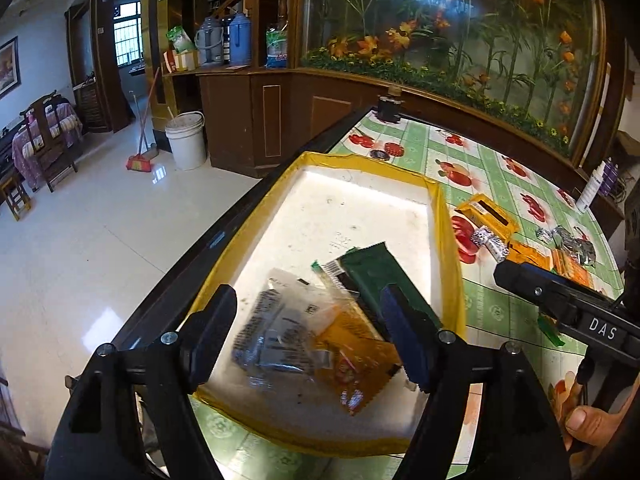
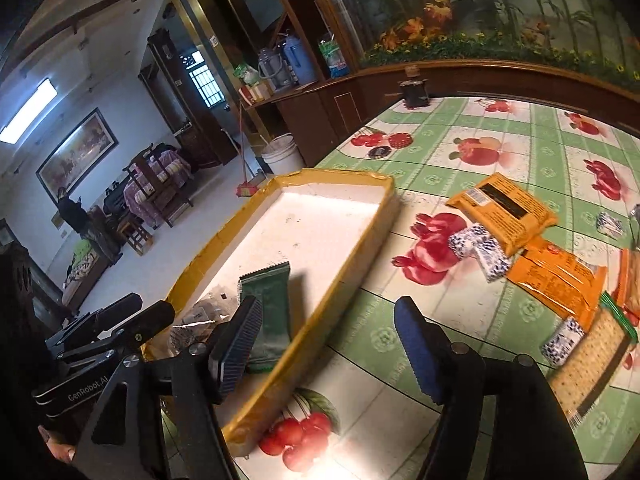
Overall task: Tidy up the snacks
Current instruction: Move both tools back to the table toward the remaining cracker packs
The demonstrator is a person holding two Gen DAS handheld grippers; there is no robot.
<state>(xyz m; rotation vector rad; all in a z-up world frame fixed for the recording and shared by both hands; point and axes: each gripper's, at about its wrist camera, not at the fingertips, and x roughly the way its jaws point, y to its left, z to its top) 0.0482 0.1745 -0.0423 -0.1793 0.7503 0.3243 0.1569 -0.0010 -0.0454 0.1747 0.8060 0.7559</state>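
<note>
Snacks (image 2: 548, 276) await sorting at right of frame, tray (image 2: 256, 224) part-filled.
Both grippers' fingers (image 1: 404, 336) gape wide, empty; overlapped packets risk a double grab.

left wrist: close, looking down into tray (image 1: 448, 216) | right wrist: same tray (image 2: 280, 178), from right

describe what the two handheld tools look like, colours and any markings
Both are matte black frames with silver screws. The left tool has one black ribbed pad and one blue; its body reads "GenRobot.AI" in the right wrist view. The right tool has the same black and blue pads, and white "DAS" lettering shows in the left wrist view.
</note>
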